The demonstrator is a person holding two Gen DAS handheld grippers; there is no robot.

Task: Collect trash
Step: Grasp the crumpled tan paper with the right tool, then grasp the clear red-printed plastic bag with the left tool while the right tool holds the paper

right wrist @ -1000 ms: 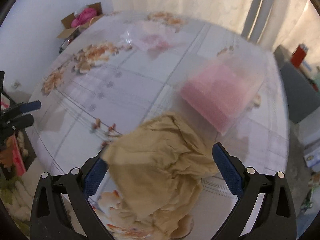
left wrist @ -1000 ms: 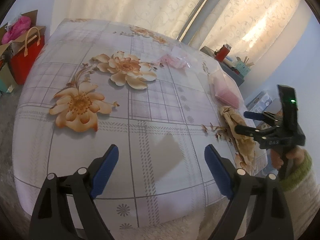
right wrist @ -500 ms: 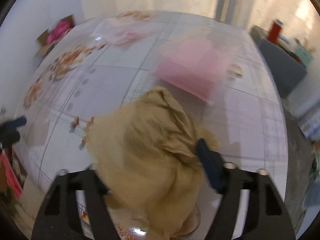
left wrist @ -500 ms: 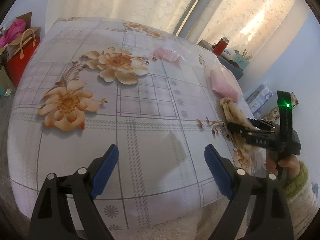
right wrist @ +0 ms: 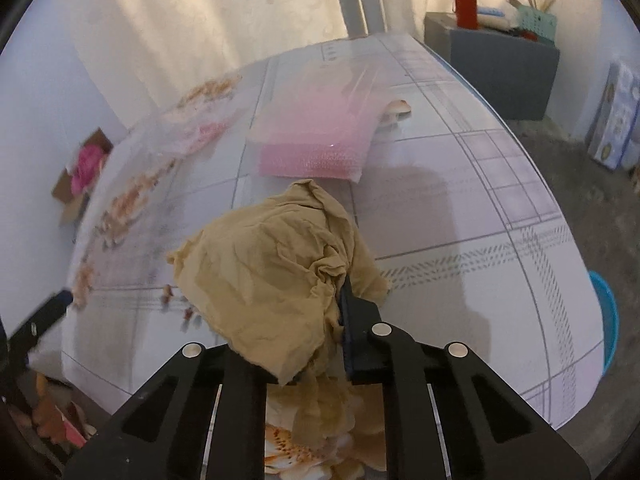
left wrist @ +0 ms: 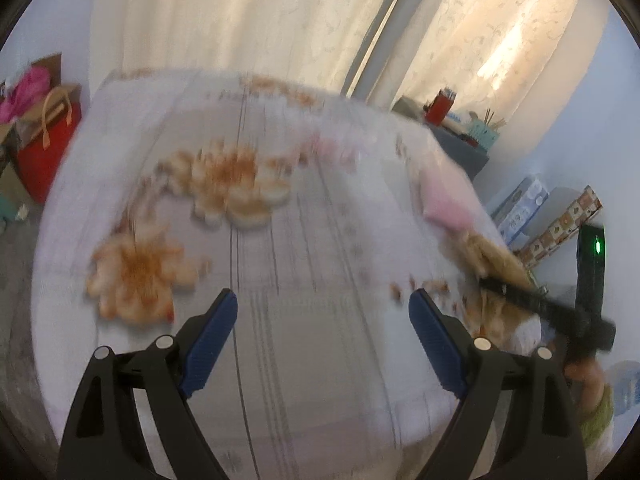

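Right hand-held gripper: its two fingers are pressed together on the crumpled brown paper; the blue pad of one finger touches the paper, the other pad is hidden behind it.
Crumpled brown paper: it sits between the fingers of the right hand-held gripper, near the front edge of the counter. I cannot tell if it is touching the cloth or lifted from it.
Left hand-held gripper: wide open, nothing between its blue pads; it is above the near part of the counter. This view is blurred.
Pink bubble wrap: lies flat on the counter, just behind the brown paper, inside a clear cover.
Clear plastic bag: further to the left of the bubble wrap, with something pink inside.
Counter: covered with a pale checked cloth with orange flowers.
Room: light curtains behind the counter; a grey cabinet with a red container at the right; a red bag at the left on the floor.
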